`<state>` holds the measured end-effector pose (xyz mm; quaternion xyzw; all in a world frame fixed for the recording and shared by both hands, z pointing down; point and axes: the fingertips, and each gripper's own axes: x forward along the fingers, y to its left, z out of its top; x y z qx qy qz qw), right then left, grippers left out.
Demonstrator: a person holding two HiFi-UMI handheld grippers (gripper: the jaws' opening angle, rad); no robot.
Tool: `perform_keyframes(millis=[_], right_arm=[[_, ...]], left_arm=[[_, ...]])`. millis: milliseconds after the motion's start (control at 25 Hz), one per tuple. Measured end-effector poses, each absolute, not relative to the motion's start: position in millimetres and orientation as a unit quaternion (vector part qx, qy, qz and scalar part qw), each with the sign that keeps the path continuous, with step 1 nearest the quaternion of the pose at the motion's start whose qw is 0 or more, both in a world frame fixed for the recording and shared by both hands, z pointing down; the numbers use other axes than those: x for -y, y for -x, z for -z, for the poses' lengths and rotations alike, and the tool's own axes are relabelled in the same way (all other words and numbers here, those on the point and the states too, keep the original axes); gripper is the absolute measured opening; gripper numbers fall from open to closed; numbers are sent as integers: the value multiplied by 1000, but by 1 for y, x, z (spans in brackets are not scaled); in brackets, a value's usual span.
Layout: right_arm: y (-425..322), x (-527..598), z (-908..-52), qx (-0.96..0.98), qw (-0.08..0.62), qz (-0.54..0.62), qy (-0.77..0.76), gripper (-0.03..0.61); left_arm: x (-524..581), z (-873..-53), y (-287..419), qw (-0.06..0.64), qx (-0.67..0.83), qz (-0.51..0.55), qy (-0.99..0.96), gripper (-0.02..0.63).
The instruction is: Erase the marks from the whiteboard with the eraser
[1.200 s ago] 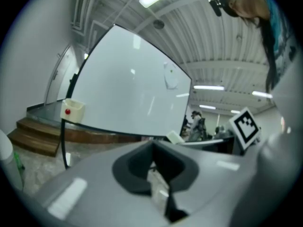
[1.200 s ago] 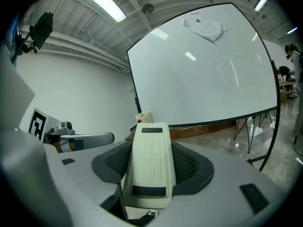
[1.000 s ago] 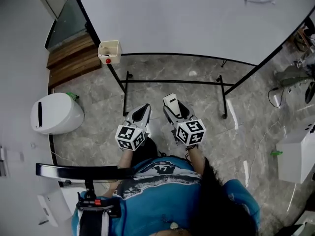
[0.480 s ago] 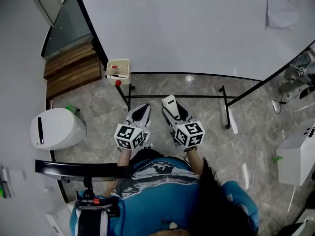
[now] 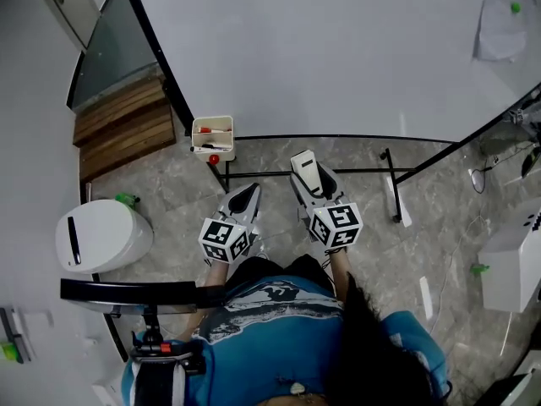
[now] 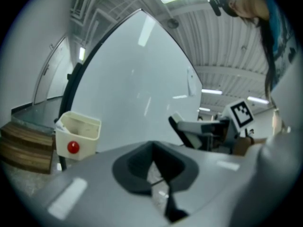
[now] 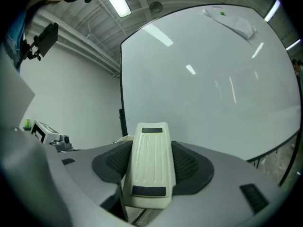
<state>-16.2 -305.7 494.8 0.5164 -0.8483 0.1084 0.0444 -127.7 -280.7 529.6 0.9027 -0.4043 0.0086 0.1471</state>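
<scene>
A large whiteboard on a black stand fills the upper part of the head view; its surface looks plain white, with no marks I can make out. My right gripper is shut on a cream eraser, which sticks out forward between the jaws. My left gripper hangs beside it, lower and to the left, jaws shut with nothing between them. Both point toward the board's lower edge.
A cream marker tray with a red knob hangs at the board's lower left corner. A sheet with a green dot sits at the board's upper right. A white bin and wooden steps stand left.
The view has shifted so the board and tray sit lower and further right in the picture. My right gripper with the eraser has risen and moved forward toward the board; the left barely moved.
</scene>
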Motion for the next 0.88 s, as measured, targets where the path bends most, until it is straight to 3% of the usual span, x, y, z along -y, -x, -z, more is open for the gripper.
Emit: perform_keyframes(millis=[560, 880], right_arm=[[-61, 409, -211, 789, -12, 246, -563, 262], [-119, 437, -108, 722, -47, 327, -608, 262]], left_arm=[[292, -507, 106, 149, 403, 9, -903, 3], [300, -500, 107, 148, 411, 20, -899, 3]])
